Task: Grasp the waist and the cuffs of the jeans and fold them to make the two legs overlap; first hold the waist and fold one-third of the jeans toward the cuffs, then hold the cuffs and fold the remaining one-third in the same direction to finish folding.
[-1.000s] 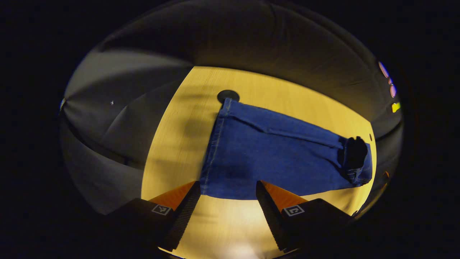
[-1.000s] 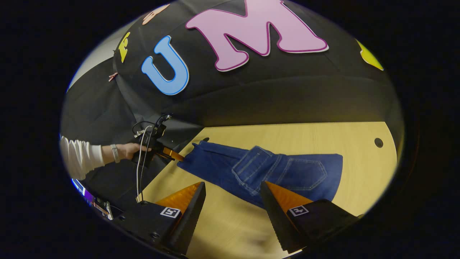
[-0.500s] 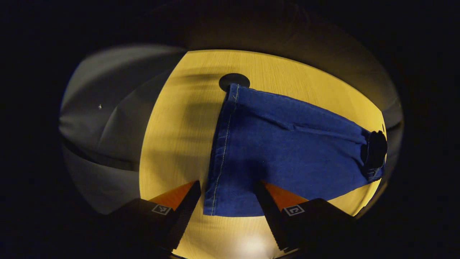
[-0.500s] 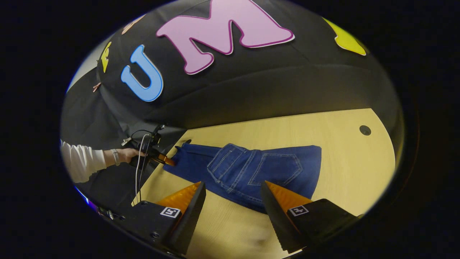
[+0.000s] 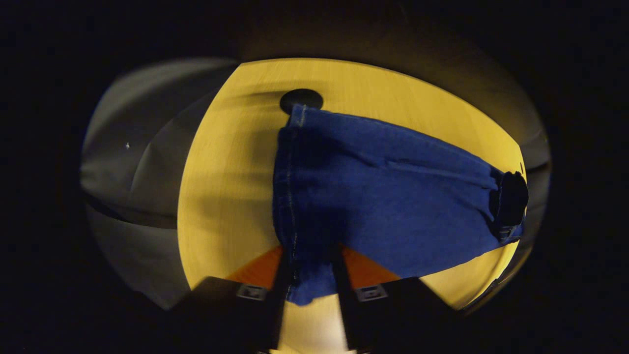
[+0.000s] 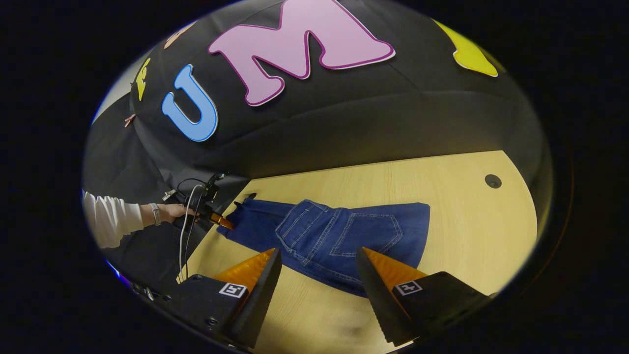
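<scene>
Blue jeans (image 6: 334, 236) lie on the wooden table (image 6: 467, 221), back pockets up, the waist part folded over toward the cuffs. In the left gripper view the jeans (image 5: 393, 196) stretch away from me, with the cuff end between the fingers of my left gripper (image 5: 312, 275), which is shut on the cuffs. The right gripper view shows that left gripper (image 6: 223, 222) at the far left end of the jeans, held by a hand (image 6: 167, 212). My right gripper (image 6: 317, 280) hangs open above the table, just in front of the folded waist end, holding nothing.
A round dark hole (image 5: 300, 100) sits in the table just beyond the cuff corner; another hole (image 6: 493, 181) lies at the far right. A cable (image 6: 185, 241) hangs from the left gripper. A white sleeve (image 6: 105, 219) shows at the left. Black cloth walls the table.
My left gripper moved forward onto the cuff end and its fingers closed on the denim. The right gripper stayed open and shifted only slightly.
</scene>
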Motion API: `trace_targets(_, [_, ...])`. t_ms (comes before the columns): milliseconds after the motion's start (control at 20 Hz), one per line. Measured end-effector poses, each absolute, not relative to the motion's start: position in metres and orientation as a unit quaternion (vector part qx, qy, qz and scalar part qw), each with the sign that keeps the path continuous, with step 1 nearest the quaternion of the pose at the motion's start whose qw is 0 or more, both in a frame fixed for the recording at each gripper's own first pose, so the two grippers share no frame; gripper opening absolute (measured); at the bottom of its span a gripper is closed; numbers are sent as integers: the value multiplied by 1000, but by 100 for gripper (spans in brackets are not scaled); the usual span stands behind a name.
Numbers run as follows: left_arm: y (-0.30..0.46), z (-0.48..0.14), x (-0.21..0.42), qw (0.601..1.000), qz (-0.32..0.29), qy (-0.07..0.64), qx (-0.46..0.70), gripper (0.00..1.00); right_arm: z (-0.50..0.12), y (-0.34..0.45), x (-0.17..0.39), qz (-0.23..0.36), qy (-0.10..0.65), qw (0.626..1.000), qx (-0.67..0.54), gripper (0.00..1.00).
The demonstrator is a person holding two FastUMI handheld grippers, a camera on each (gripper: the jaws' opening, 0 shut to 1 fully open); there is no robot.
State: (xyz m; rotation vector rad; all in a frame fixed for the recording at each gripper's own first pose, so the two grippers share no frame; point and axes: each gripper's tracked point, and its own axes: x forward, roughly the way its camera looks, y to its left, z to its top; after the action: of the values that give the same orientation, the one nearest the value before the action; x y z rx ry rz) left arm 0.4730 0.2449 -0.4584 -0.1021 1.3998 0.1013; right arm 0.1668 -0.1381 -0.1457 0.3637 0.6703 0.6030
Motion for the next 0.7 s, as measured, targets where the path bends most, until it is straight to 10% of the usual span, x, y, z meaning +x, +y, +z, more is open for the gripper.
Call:
trace_targets(150, [243,-454,475,765,64,638,-64,10,-145,-143,164,285,323,884,184,93])
trace_targets(700, [126,-309,500,844,-68,527,-68,6,-112,-174,160,259,286,899,209,93])
